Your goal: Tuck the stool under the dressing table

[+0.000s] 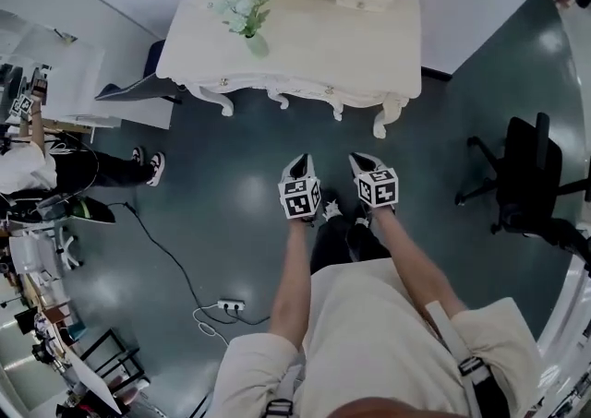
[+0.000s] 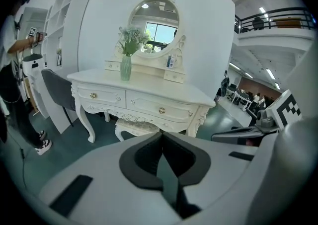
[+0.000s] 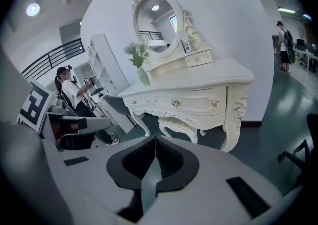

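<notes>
1. Head view: the left gripper and right gripper are held side by side at centre frame, well apart from the dressing table at the top.
2. Left gripper view: its jaws are pressed together on nothing. The stool is seen under the table, at centre frame.
3. Right gripper view: its jaws are likewise closed and empty. The tucking is judged done, and only a check of the stool's seating is called for.
</notes>
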### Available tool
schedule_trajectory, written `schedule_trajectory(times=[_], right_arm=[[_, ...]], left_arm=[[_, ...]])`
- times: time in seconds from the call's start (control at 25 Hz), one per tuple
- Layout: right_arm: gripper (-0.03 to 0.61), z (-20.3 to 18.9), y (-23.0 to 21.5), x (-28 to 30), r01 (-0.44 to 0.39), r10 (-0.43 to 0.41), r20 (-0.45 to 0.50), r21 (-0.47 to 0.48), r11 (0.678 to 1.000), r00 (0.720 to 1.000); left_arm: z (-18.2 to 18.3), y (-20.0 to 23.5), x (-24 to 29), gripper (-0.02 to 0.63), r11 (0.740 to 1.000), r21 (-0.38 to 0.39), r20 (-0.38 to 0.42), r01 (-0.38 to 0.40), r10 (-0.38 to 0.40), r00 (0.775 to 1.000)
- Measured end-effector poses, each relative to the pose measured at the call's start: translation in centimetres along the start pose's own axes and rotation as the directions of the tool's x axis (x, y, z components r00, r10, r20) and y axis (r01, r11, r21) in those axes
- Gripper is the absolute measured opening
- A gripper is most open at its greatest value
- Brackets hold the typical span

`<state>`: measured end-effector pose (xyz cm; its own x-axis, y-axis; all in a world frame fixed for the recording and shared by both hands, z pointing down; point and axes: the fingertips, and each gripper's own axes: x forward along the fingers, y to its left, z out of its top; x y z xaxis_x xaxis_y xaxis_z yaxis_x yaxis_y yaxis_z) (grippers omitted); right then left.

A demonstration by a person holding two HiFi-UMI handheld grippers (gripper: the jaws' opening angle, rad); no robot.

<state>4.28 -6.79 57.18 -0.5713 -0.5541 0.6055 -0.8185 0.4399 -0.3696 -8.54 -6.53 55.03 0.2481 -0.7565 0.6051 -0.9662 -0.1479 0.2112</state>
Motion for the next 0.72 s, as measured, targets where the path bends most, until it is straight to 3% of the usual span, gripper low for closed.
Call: schedule_trajectory(times=[0.28, 0.48, 0.6, 0.72], right_arm=[[0.044, 0.5, 2.1, -3.0, -0.055, 0.055, -0.008, 0.002, 0.998, 0.998], [0.044, 0.5, 3.1, -4.8, -0.108, 0.108, 0.017, 0.025, 0.994, 0.994], [0.044, -0.1, 3.1, -5.7, -0.121, 0.122, -0.009, 0.002, 0.993, 0.993], [0.044, 0.2, 3.8, -5.8, -0.152, 0.151, -0.018, -0.059, 0.987, 0.988]], left_arm=[[1.9, -1.7, -3.6, 0.015, 1.000, -0.027, 0.019, -0.014, 0.014, 1.000], [1.3, -3.9, -5.6, 0.015, 1.000, -0.018, 0.034, -0.016, 0.016, 0.999], [0.7, -4.9, -6.5, 0.015, 0.999, -0.049, 0.036, -0.014, 0.015, 0.999], [1.4, -5.2, -6.8, 0.015, 0.999, -0.032, 0.046, -0.028, 0.029, 0.999]])
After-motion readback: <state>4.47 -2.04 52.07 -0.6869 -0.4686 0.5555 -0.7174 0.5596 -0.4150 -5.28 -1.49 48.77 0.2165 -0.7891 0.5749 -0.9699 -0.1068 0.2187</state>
